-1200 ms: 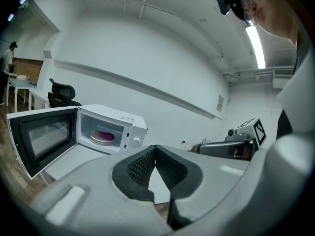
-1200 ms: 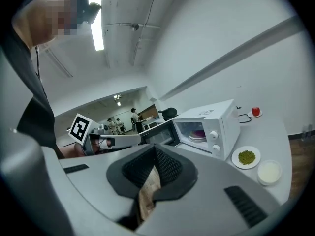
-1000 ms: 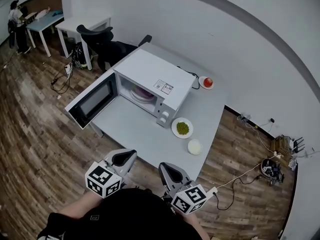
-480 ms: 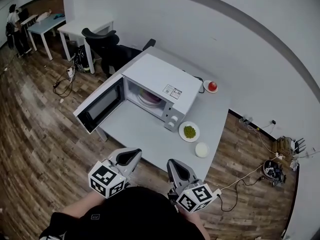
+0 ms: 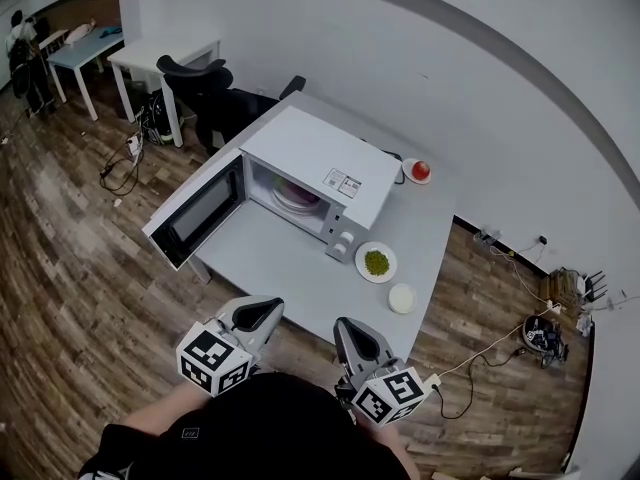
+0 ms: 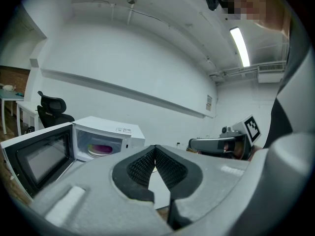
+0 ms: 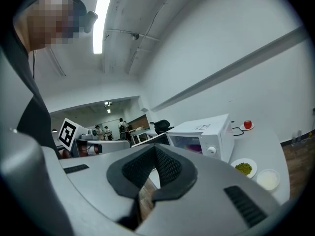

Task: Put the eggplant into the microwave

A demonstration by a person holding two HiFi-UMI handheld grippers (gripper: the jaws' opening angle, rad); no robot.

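Note:
The white microwave (image 5: 315,163) stands on the grey table (image 5: 290,273) with its door (image 5: 195,213) swung open to the left. Inside it a purple thing, apparently the eggplant (image 5: 293,191), lies on a plate; it also shows as the purple eggplant (image 6: 101,148) in the left gripper view. My left gripper (image 5: 264,312) and right gripper (image 5: 349,330) hover side by side at the table's near edge, well short of the microwave. Both are shut and hold nothing. The left gripper (image 6: 155,147) and the right gripper (image 7: 156,148) each show their pads meeting at the tips.
Right of the microwave are a plate of green bits (image 5: 376,262), a small white dish (image 5: 402,298) and a red fruit on a saucer (image 5: 421,171). A black office chair (image 5: 200,76) stands behind the table. Cables (image 5: 480,353) lie on the wooden floor.
Both grippers have shifted slightly rightward in the head view, and that view has drifted a little. Both stay shut and empty.

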